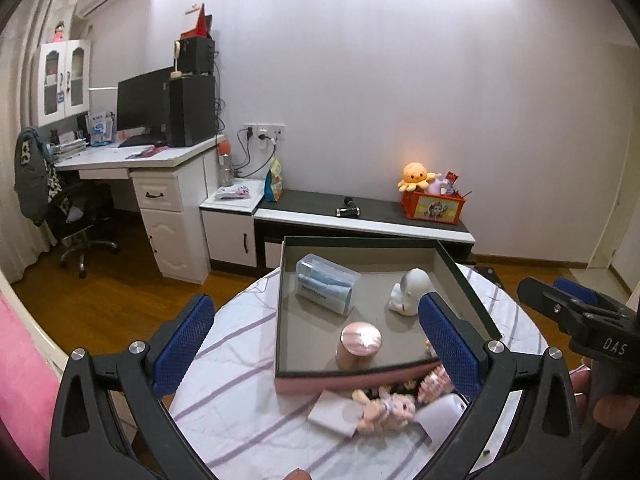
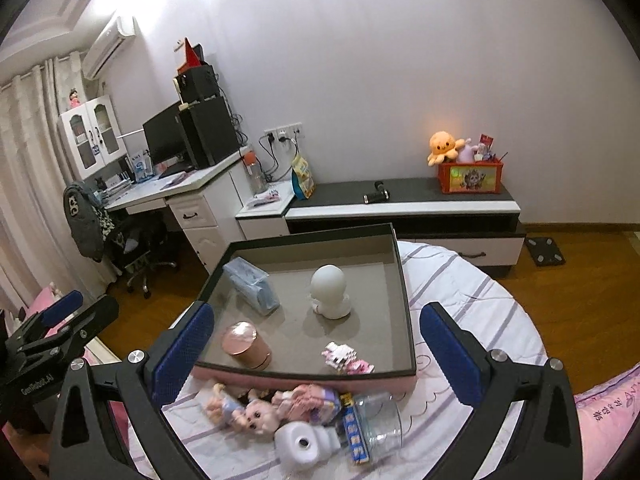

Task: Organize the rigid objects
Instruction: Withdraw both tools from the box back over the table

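A shallow pink box [image 2: 304, 382] with a grey floor sits on a round striped table. Inside lie a clear toothpaste case [image 2: 252, 286], a white round robot toy [image 2: 330, 290], a pink cylinder jar [image 2: 244, 346] and a small pink block figure [image 2: 344, 358]. In front of the box lie dolls [image 2: 248, 410], a white gadget [image 2: 300, 446] and a clear jar [image 2: 378, 420]. My right gripper [image 2: 316, 344] is open and empty above the box's near edge. My left gripper [image 1: 316, 340] is open and empty over the same box [image 1: 320, 380], with the jar [image 1: 360, 344] between its fingers' line of sight.
The round table [image 2: 480, 312] has a white cloth with purple stripes. Behind it stand a low black-and-white cabinet [image 2: 400, 204] with a red toy crate [image 2: 470, 176], a desk with a monitor [image 2: 168, 140] and an office chair [image 2: 132, 248]. Pink bedding [image 2: 608, 412] lies at right.
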`<state>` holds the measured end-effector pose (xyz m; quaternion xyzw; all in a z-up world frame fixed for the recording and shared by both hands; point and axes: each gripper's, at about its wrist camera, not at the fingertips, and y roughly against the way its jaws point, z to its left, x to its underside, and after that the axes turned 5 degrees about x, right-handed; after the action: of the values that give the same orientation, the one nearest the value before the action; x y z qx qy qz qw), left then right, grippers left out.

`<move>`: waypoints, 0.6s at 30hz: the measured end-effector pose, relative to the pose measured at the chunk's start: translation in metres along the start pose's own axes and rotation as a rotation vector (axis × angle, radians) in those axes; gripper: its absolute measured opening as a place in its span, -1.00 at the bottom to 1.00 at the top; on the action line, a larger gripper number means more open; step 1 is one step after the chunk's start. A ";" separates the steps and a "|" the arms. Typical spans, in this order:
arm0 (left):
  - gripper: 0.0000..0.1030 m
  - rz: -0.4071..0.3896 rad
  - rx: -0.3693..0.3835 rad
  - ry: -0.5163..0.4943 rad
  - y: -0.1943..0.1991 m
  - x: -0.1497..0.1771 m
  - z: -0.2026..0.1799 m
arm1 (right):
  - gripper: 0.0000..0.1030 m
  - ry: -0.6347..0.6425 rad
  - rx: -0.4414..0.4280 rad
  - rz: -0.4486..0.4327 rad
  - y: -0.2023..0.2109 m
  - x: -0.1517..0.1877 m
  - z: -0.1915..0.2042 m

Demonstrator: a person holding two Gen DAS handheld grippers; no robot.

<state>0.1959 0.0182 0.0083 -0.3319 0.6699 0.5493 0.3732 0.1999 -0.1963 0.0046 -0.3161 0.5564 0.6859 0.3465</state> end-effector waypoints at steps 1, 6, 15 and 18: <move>1.00 -0.003 -0.003 0.000 0.006 0.002 -0.001 | 1.00 0.004 0.001 -0.008 0.006 0.002 0.001; 1.00 -0.007 -0.011 0.015 0.031 0.017 -0.001 | 1.00 0.010 0.016 -0.023 0.029 0.014 0.007; 1.00 -0.009 -0.021 0.057 0.064 0.040 0.003 | 1.00 0.027 0.030 -0.062 0.068 0.038 0.016; 1.00 -0.004 -0.035 0.060 0.072 0.046 0.004 | 1.00 0.038 0.036 -0.060 0.074 0.048 0.021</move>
<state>0.1121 0.0329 0.0034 -0.3558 0.6704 0.5501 0.3483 0.1104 -0.1801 0.0093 -0.3394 0.5652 0.6590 0.3620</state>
